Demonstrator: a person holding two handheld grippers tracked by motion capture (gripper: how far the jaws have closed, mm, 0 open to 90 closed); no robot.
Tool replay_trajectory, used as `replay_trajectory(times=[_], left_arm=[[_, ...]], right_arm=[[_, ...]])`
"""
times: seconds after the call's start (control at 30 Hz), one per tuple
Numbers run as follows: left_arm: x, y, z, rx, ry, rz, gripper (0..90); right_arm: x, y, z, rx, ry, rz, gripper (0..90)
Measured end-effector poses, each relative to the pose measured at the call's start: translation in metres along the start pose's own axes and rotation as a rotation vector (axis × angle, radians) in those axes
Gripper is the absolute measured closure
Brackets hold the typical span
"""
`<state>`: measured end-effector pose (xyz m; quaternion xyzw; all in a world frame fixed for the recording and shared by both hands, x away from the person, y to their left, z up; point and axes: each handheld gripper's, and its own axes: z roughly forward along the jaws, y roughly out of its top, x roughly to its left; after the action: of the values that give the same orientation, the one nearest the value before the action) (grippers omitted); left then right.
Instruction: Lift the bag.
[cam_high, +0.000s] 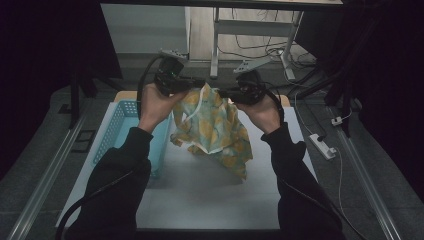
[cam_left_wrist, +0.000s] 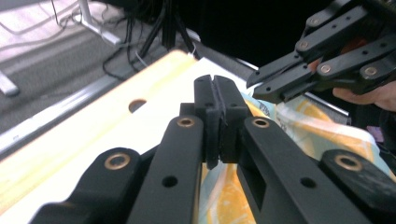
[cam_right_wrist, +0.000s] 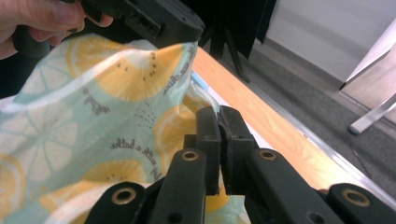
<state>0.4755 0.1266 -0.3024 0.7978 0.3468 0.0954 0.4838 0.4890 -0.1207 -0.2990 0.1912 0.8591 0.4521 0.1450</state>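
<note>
Your left tool (cam_high: 196, 84) and right tool (cam_high: 226, 91) are both clamped on the top edge of the lemon-print cloth (cam_high: 215, 127), but the pinched edge itself is hidden between the pads. The cloth hangs above the white table (cam_high: 210, 195), just beside the blue basket (cam_high: 117, 127). Behind the table the room is dark, with cables on the grey floor (cam_high: 370, 165).

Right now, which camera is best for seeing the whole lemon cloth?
The high view: there the lemon cloth hangs between both grippers, its lower end down on the white table. The right gripper view shows a close patch with lemon slices and writing. The left gripper view catches just a strip behind its shut jaws.
</note>
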Motion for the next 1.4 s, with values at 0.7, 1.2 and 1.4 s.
replay_trajectory(times=[0.7, 1.2, 1.4], left_arm=[[0.005, -0.047, 0.001, -0.024, -0.040, -0.012, 49.1], [0.001, -0.093, -0.019, -0.053, -0.050, -0.024, 23.4], [-0.001, -0.120, -0.023, 0.001, -0.001, -0.023, 14.4]], right_arm=[[0.000, -0.024, 0.000, -0.039, 0.052, 0.074, 56.0], [0.004, -0.054, -0.016, -0.056, 0.048, 0.101, 32.8], [0.007, -0.075, -0.014, -0.033, 0.029, 0.112, 24.9]])
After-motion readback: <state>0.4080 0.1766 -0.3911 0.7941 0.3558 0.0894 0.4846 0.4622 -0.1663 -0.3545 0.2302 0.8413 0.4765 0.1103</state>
